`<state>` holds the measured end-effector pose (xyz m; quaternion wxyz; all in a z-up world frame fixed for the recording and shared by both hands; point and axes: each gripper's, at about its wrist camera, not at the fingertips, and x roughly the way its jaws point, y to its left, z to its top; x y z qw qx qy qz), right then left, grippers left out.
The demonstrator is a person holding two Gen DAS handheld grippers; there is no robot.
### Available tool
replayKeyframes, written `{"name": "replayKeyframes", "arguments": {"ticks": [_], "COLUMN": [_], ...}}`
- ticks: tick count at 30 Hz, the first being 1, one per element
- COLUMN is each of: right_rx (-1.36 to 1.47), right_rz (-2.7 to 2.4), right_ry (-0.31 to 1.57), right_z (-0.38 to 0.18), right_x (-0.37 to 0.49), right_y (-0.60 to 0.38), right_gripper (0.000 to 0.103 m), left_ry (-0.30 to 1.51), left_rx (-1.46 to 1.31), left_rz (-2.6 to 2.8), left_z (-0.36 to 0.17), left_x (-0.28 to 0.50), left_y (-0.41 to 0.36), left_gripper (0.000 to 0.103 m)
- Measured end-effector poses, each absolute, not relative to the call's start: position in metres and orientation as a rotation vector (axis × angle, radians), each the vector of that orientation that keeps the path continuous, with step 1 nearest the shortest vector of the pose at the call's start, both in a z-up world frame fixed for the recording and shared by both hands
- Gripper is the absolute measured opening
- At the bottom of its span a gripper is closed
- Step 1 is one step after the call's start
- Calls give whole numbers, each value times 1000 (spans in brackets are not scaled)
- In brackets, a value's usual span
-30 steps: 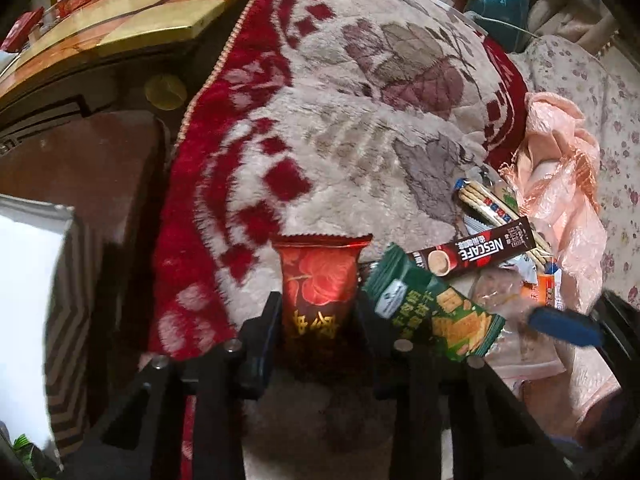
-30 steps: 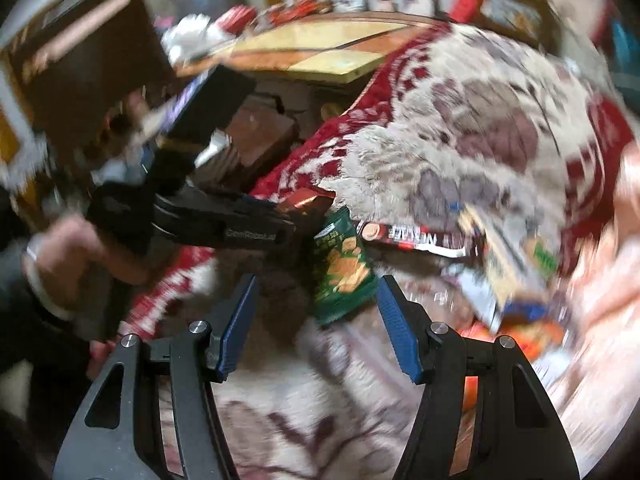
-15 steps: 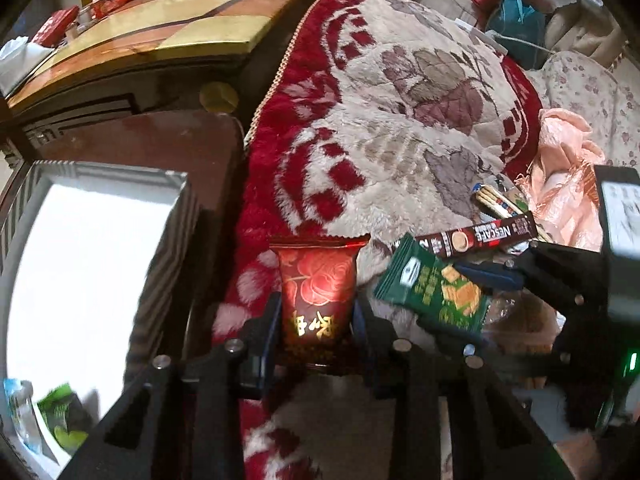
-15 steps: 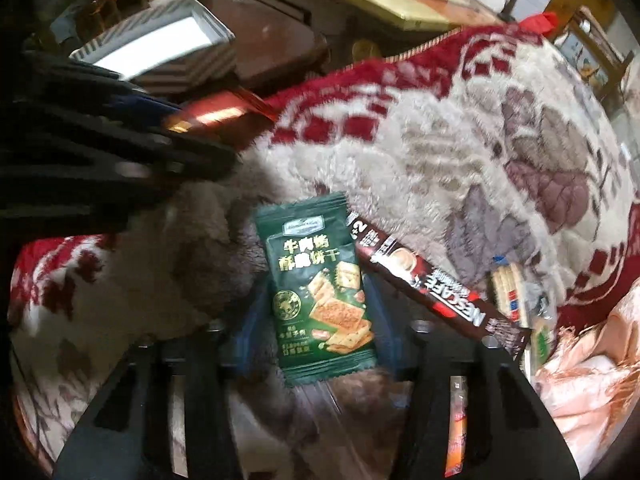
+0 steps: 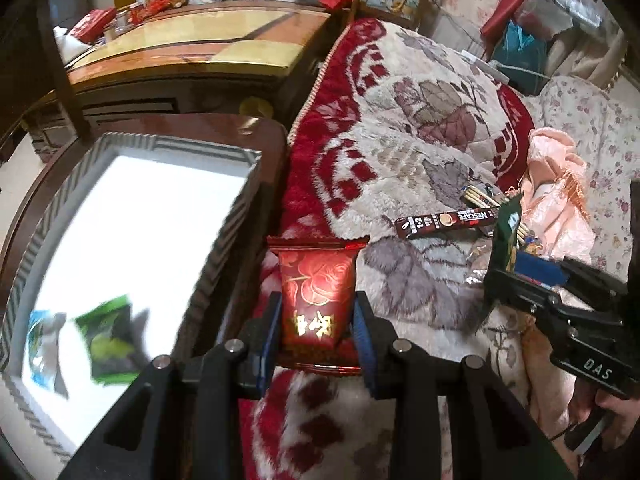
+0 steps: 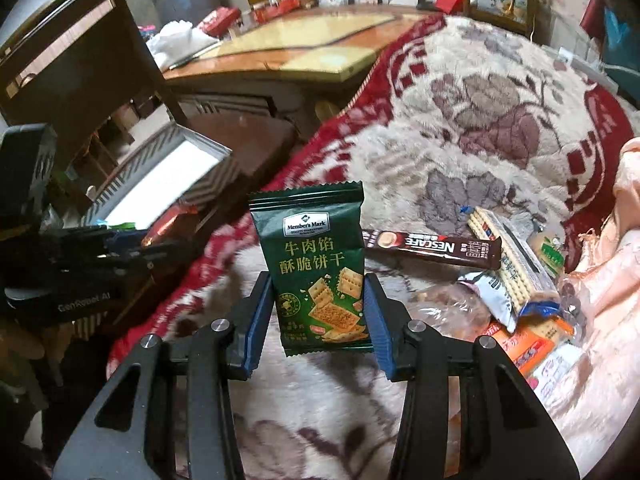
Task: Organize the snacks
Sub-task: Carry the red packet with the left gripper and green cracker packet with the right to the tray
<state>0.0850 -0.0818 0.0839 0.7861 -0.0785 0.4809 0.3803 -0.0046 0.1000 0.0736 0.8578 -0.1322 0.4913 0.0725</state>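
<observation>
Between your left claw [image 5: 316,320] pads, the lower edge of the glossy red rose-printed snack packet [image 5: 317,284] was hidden behind the black finger frames. To that claw's left, two packets in the white striped-rim box [image 5: 224,236], one green [image 5: 110,340] and one pale blue [image 5: 40,340], were smeared by blur, their print unreadable. Ahead and right of your right claw [image 6: 318,312], the heap of loose wrappers [image 6: 520,308] overlapped, partly covered by the long cracker sleeve [image 6: 508,260]. The box's near end was cut off behind your left tool's black body [image 6: 60,264].

Dim indoor light; fisheye bending darkens the corners. The white box floor [image 5: 132,240] glares, overexposed. Its packets smear with motion blur.
</observation>
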Motion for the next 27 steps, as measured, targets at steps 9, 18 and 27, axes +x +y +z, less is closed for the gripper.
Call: {"name": "replayKeyframes", "arguments": {"ticks": [9, 18, 27], "right_rx": [-99, -115, -161], "right_rz": [882, 928, 977], "right_ry": [1079, 1084, 1061], "right_z": [80, 82, 95], "right_x": [38, 6, -10], "right_y": [-65, -42, -17], "right_gripper": [44, 44, 44], "left_ry": [981, 943, 936], "left_rx": [-207, -203, -247], "left_rz": [233, 320, 400], "left_z": [90, 101, 100], "left_x": [-47, -81, -107], "left_y": [109, 134, 168], "left_gripper": [36, 36, 36]}}
